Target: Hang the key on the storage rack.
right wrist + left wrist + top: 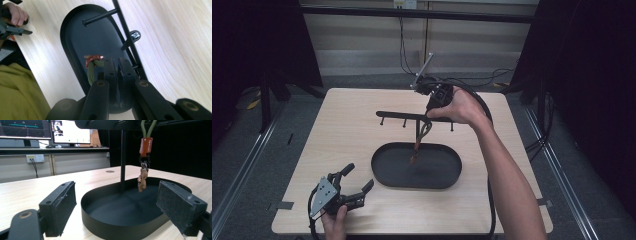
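Desk (347, 125): pale wood, square-cornered, carried everything listed; broad bare margins lay left and right of the tray, a narrower strip ran between the tray and the near edge.

Tray (384, 172): black oval with a low upright wall, near the desk's middle; its floor was bare.

Rack (397, 115): black crossbar with short pegs, raised on a post standing in the tray's far side; the bar spanned the tray's far rim.

Right gripper (428, 116): held above the tray at the bar, pointing down; jaws pressed together on the keychain's green cord.

Left gripper (357, 182): near the desk's near left corner, just left of the tray and apart from it; jaws spread wide, nothing between them.

Keychain (145, 157): green cord loop, brown leather tab, ring and small brown figure; hung over the tray's floor beside the post, the figure clear of floor and wall.
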Tool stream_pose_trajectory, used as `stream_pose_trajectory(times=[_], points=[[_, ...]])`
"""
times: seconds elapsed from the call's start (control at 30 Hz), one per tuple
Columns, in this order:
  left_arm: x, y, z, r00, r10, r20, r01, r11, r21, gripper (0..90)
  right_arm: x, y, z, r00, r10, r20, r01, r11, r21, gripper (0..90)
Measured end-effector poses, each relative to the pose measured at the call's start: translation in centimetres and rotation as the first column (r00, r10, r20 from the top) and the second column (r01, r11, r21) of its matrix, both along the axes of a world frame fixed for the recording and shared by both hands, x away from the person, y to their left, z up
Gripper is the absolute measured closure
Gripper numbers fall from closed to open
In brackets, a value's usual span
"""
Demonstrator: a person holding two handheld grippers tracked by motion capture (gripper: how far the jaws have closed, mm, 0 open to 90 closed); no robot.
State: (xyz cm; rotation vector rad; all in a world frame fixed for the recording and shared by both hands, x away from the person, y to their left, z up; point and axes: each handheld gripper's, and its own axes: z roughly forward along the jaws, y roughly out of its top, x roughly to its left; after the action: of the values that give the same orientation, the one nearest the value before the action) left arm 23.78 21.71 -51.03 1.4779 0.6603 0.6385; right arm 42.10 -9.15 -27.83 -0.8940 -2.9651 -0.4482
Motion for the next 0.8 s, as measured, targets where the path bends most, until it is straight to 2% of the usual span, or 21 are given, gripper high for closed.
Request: stream_pose_trajectory(times=[0.13,0.27,0.6,0.8], points=[[0.0,0.0,0.0,1.0,0.0,0.0,0.0,1.0,0.0,15.6,0.18,-0.05,-0.17,0.9999,0.009,0.007,-0.009,1.0,0.006,86.2],[0.0,-0.03,0.0,1.0,0.0,0.0,0.0,1.0,-0.004,15.6,0.26,0.04,-0.2,1.0,-0.002,-0.006,0.002,1.0,0.004,85.7],[-0.01,-0.03,-0.01,1.0,0.0,0.0,0.0,1.0,-0.004,15.6,0.14,-0.09,-0.15,0.9999,0.008,0.009,-0.008,1.0,0.013,84.2],[0.0,0.01,0.0,1.0,-0.002,0.0,0.002,1.0,0.001,15.6,-0.11,-0.6,0.15,0.9993,0.008,0.037,-0.01,0.999,0.036,83.2]])
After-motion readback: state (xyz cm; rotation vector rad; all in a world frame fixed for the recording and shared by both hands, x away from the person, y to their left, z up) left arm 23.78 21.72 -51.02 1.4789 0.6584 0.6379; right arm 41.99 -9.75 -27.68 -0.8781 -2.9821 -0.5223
